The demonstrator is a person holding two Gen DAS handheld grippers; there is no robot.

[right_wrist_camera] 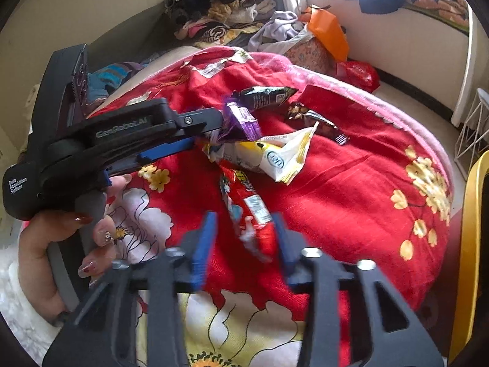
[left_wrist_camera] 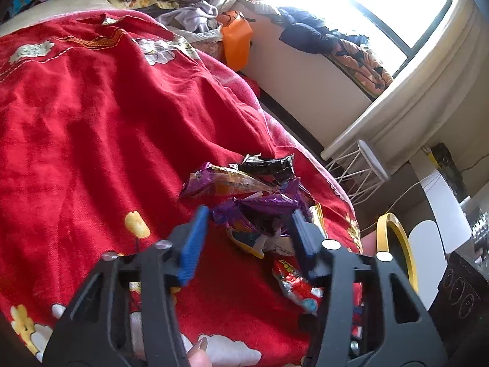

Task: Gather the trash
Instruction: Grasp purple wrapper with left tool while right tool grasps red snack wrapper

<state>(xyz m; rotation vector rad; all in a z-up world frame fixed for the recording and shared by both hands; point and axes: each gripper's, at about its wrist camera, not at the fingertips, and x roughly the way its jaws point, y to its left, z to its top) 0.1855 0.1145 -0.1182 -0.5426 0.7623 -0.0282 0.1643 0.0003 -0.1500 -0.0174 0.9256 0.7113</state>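
Observation:
Several snack wrappers lie in a heap on the red flowered blanket (left_wrist_camera: 91,107). My left gripper (left_wrist_camera: 247,223) is open, its blue pads on either side of a purple wrapper (left_wrist_camera: 262,205); a black wrapper (left_wrist_camera: 269,165) lies beyond. In the right wrist view the left gripper (right_wrist_camera: 211,131) reaches in from the left to the purple wrapper (right_wrist_camera: 241,119). My right gripper (right_wrist_camera: 244,232) is open around a red wrapper (right_wrist_camera: 247,208). A white and yellow wrapper (right_wrist_camera: 281,156), a black wrapper (right_wrist_camera: 266,96) and a dark wrapper (right_wrist_camera: 318,122) lie beyond.
A yellow-rimmed bin (left_wrist_camera: 397,244) stands off the bed's right edge, also in the right wrist view (right_wrist_camera: 470,244). A white wire stool (left_wrist_camera: 360,168), an orange bag (left_wrist_camera: 237,38) and piled clothes (right_wrist_camera: 214,9) lie beyond the blanket.

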